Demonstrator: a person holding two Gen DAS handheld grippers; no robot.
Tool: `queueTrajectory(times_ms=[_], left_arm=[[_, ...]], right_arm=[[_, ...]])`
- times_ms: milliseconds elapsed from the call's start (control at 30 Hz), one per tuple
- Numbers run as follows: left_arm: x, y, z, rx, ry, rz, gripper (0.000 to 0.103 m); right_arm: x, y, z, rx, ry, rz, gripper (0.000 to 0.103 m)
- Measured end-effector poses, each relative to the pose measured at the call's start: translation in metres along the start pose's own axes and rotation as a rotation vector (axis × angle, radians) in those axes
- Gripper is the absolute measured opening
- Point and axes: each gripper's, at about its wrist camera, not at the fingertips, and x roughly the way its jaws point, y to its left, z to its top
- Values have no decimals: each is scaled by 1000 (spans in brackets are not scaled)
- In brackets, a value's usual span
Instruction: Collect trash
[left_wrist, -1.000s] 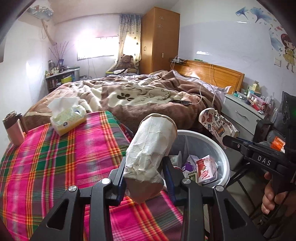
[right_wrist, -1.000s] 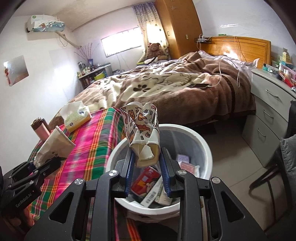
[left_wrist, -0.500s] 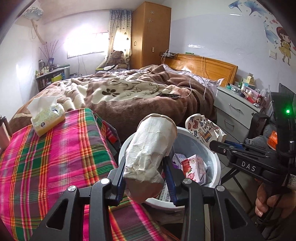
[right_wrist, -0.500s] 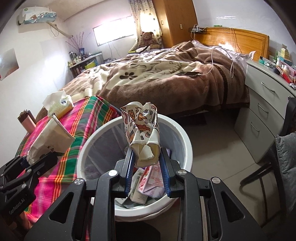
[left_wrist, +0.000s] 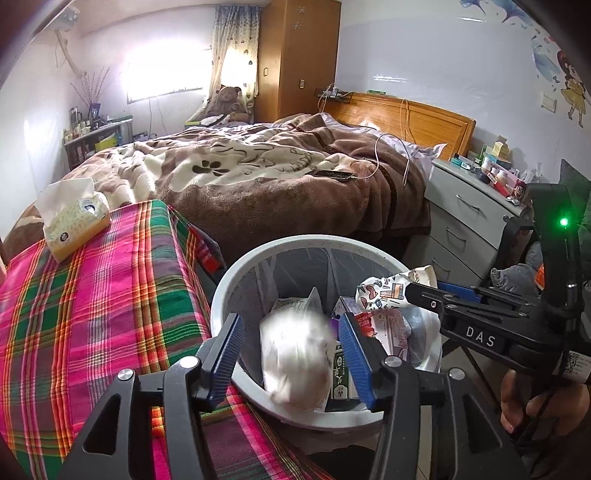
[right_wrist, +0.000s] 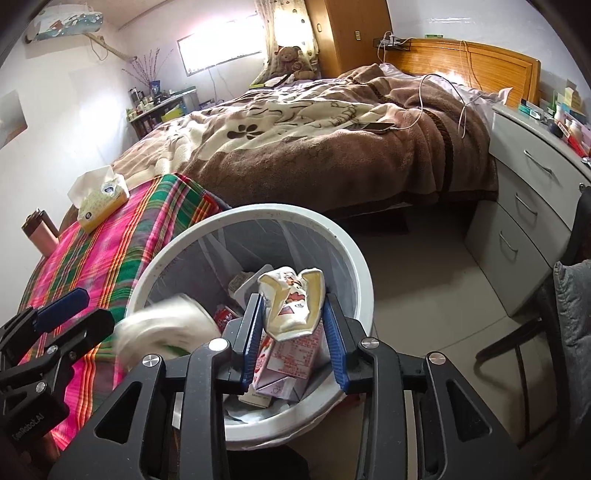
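My left gripper (left_wrist: 291, 350) is open over the white trash bin (left_wrist: 236, 273). The crumpled brown paper bag (left_wrist: 295, 362) is blurred between the spread jaws, free of them, above the bin; it also shows in the right wrist view (right_wrist: 166, 332). My right gripper (right_wrist: 293, 325) is over the bin (right_wrist: 354, 258), its jaws spread a little, with a crushed patterned paper cup (right_wrist: 291, 306) between them; whether they still grip it I cannot tell. The cup also shows in the left wrist view (left_wrist: 384, 293). The bin holds several cartons.
A table with a red and green plaid cloth (left_wrist: 92, 295) stands left of the bin, with a tissue pack (left_wrist: 75, 221) on it. A bed (left_wrist: 277, 173) lies behind. A grey drawer unit (left_wrist: 465, 221) stands to the right. A pink bottle (right_wrist: 38, 232) stands at the table's far edge.
Both grippers have come down over the bin. The left gripper has opened and let go of the paper bag, which is dropping. The right jaws have widened around the cup.
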Motion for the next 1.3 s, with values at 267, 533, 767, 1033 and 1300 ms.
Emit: queueTrajectory(times_ms=[267, 533, 767, 1033, 1300], left_arm=[[-9, 5, -2, -22, -4, 1, 58], [-32, 7, -12, -29, -29, 49, 59], [-66, 5, -24, -29, -77, 94, 59], [-104, 11, -51, -74, -120, 158, 59], [-135, 11, -72, -67, -185, 278, 59]], right_arm=[[-9, 2, -1, 9, -31, 13, 53], [-28, 15, -11, -9, -76, 35, 53], [-55, 31, -29, -21, -143, 40, 53], [-82, 51, -52, -41, -242, 35, 61], [-100, 69, -72, -82, -324, 21, 64]])
